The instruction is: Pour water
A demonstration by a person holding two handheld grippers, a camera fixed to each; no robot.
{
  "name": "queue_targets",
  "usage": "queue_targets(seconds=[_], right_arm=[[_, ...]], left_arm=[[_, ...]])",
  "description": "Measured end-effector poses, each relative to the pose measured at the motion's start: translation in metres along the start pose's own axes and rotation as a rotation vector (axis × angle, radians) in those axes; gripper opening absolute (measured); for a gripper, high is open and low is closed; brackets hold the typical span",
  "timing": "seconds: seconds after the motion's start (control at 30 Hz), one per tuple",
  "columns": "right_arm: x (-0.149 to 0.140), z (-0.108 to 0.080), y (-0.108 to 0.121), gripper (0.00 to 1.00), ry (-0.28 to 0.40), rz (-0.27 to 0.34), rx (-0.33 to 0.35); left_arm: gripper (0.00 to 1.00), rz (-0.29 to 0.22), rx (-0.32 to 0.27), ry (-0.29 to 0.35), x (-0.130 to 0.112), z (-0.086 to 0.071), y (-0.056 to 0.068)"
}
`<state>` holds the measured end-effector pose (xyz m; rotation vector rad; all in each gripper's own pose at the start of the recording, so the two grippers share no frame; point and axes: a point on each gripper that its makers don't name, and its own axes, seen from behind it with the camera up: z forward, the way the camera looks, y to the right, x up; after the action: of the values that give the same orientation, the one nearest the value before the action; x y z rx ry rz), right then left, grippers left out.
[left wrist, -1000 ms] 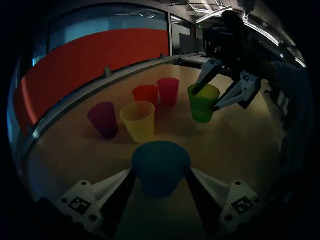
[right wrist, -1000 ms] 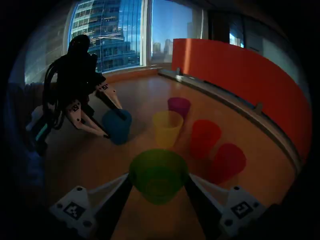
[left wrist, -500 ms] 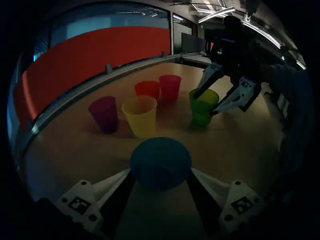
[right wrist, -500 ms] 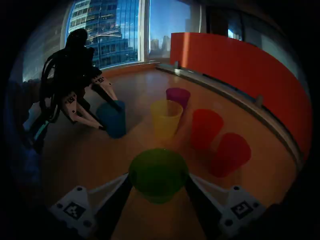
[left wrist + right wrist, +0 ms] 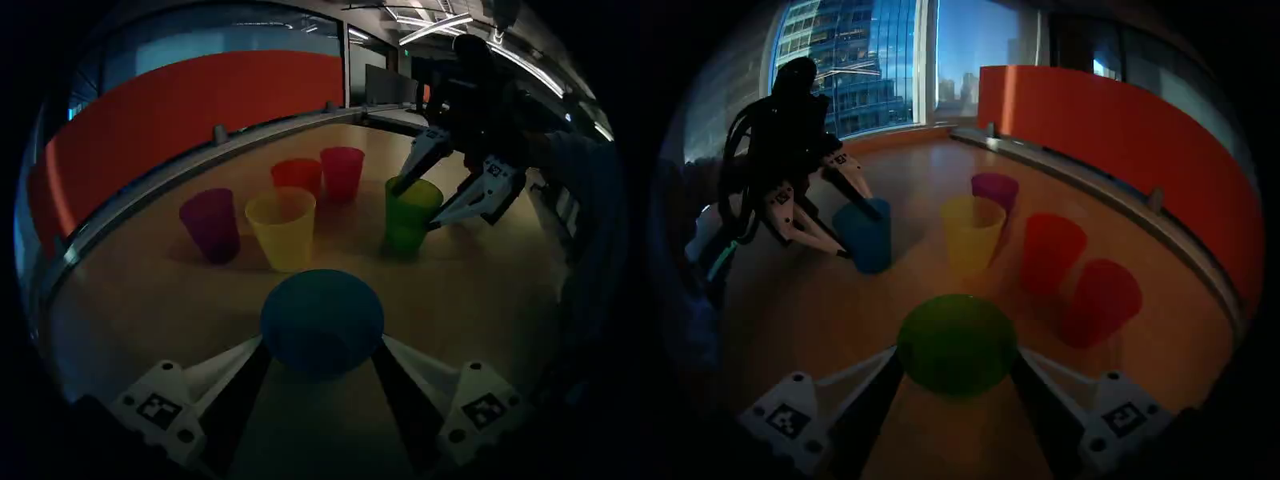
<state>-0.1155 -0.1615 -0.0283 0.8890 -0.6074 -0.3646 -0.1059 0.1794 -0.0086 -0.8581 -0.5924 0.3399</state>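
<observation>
Near the middle of the desk point(image 5: 480, 288), your left gripper point(image 5: 322, 346) clamps the blue cup point(image 5: 322, 316), your right gripper point(image 5: 956, 358) the green cup point(image 5: 956, 340); tip slowly, rims close.

Legible words, numbers, brands: none showing in either view; black-and-white square pattern markers point(image 5: 162, 410) sitting at 7 and 5 o'clock on the left gripper point(image 5: 320, 342), bearing no letters; matching markers point(image 5: 786, 420) sitting at 7 and 5 o'clock on the right gripper point(image 5: 956, 352).
</observation>
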Motion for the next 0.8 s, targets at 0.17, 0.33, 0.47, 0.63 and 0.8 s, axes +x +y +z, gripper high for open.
queue_targets(seconds=[0.17, 0.33, 0.47, 0.63, 0.8], right_arm=[[-0.002, -0.002, 0.003, 0.99, 0.000, 0.001, -0.018], [-0.006, -0.006, 0.004, 1.00, -0.008, 0.002, -0.023], [-0.010, -0.010, 0.003, 1.00, -0.014, 0.003, -0.025], [-0.020, -0.021, 0.005, 1.00, -0.020, 0.004, -0.039], [-0.027, -0.033, 0.008, 1.00, -0.018, 0.016, -0.061]], left_arm=[[0.90, 0.000, 0.005, -0.011, -0.002, -0.001, 0.000], [0.91, -0.004, 0.019, -0.016, -0.003, -0.003, -0.004], [0.91, -0.014, 0.024, -0.017, -0.005, -0.008, -0.005], [0.91, -0.021, 0.040, -0.021, -0.012, -0.015, -0.007], [0.91, -0.032, 0.054, -0.023, -0.019, -0.023, -0.008]])
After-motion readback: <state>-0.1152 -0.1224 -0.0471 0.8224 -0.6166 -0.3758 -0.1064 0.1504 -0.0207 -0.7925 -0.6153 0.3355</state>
